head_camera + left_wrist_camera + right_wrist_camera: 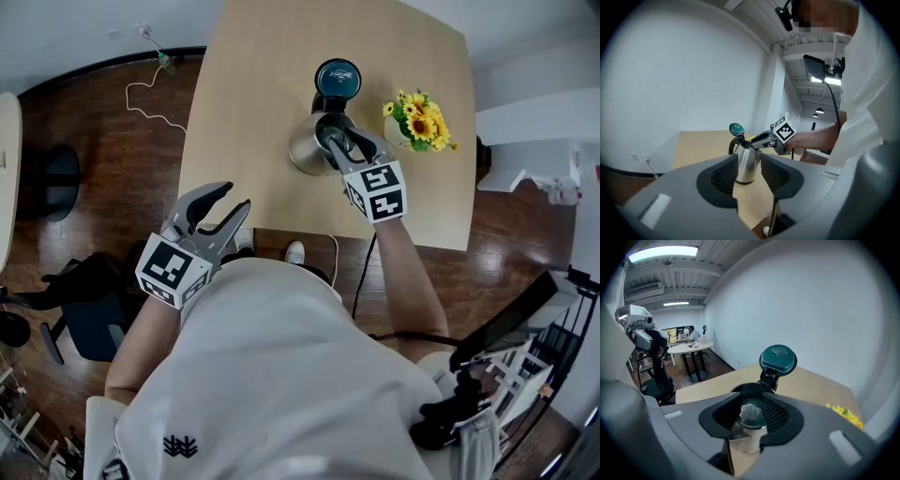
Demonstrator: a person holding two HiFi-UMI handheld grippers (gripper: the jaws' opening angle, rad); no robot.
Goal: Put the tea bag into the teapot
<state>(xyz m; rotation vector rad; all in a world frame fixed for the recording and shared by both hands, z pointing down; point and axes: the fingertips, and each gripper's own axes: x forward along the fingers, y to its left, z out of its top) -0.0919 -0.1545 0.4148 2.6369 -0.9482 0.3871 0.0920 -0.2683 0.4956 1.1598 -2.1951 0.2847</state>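
Observation:
A steel teapot (pixel 307 150) with its teal lid (pixel 337 77) flipped up stands on the wooden table (pixel 253 84). My right gripper (pixel 337 141) hangs right over its open mouth. In the right gripper view the jaws stand apart, and a pale tea bag (pixel 751 411) shows between them, down in the mouth of the teapot (pixel 740 391); the pads do not press on it. My left gripper (pixel 223 211) is open and empty near the table's front edge, pointing toward the teapot (pixel 747 165) from a distance.
A small pot of sunflowers (pixel 419 120) stands to the right of the teapot. A white cable (pixel 150 103) lies on the wood floor at the left. A dark office chair (pixel 84 300) is at the lower left. Black equipment stands at the lower right.

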